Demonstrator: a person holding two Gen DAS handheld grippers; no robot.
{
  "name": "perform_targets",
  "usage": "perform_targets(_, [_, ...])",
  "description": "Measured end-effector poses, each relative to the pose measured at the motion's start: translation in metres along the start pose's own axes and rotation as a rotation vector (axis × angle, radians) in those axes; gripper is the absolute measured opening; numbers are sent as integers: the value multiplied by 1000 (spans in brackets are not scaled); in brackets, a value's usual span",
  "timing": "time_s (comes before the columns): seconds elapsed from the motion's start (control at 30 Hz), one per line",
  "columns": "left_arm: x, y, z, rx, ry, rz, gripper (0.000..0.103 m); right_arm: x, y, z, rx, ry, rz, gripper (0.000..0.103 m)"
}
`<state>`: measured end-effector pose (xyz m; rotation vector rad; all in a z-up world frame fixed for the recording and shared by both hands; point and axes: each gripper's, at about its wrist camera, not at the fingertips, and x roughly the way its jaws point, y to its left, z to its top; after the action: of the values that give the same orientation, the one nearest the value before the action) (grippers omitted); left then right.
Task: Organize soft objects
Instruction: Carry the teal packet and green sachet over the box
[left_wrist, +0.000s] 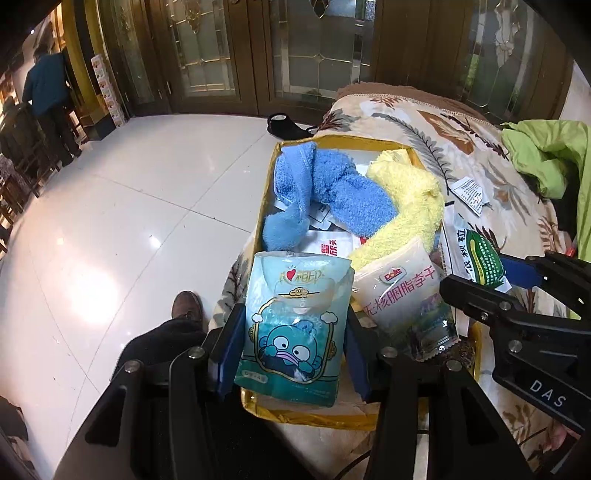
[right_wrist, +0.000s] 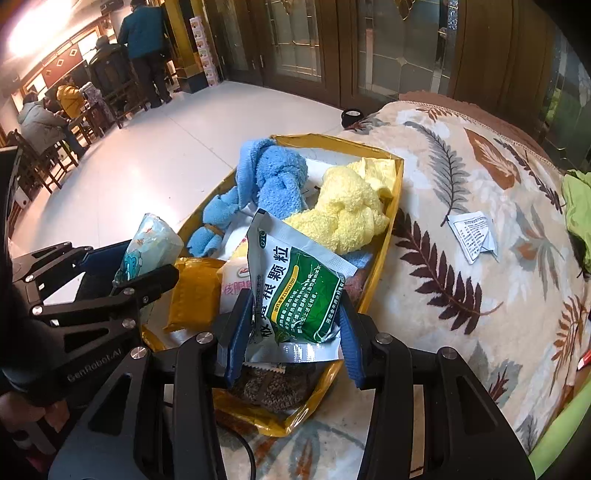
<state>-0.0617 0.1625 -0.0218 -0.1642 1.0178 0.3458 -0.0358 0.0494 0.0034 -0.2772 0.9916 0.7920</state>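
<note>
Floral blanket (right_wrist: 461, 229) is carrying a gold-edged box (right_wrist: 391, 206) already holding blue towel (right_wrist: 273, 181) and yellow towel (right_wrist: 351, 210), while left tool (left_wrist: 291, 350) is clamping the tissue pack (left_wrist: 295, 325) and right tool (right_wrist: 291, 332) the green sachet (right_wrist: 299, 284) just above it, both packets seemingly still waiting to go in.

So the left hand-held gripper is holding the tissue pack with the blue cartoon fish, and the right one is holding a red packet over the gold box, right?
Not quite. The right hand-held gripper holds a green and white packet, not a red one; the right wrist view shows it. The rest is right: the left hand-held gripper holds the tissue pack with the blue cartoon fish, over the gold box.
</note>
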Motion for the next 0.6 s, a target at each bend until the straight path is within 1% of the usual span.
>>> perform_targets(0.07, [5, 1, -1, -3, 14, 6, 49, 5, -1, 1, 5, 9, 1, 43])
perform_targets(0.17, [10, 5, 0, -27, 36, -7, 49, 12, -4, 2, 19, 23, 7, 43])
perform_targets(0.33, [18, 7, 2, -33, 49, 3, 49, 19, -8, 6, 34, 26, 10, 43])
perform_targets(0.53, [24, 6, 0, -27, 62, 13, 49, 26, -3, 20, 14, 24, 13, 44])
perform_targets(0.6, [26, 7, 1, -30, 65, 15, 50, 30, 2, 24, 4, 28, 28, 44])
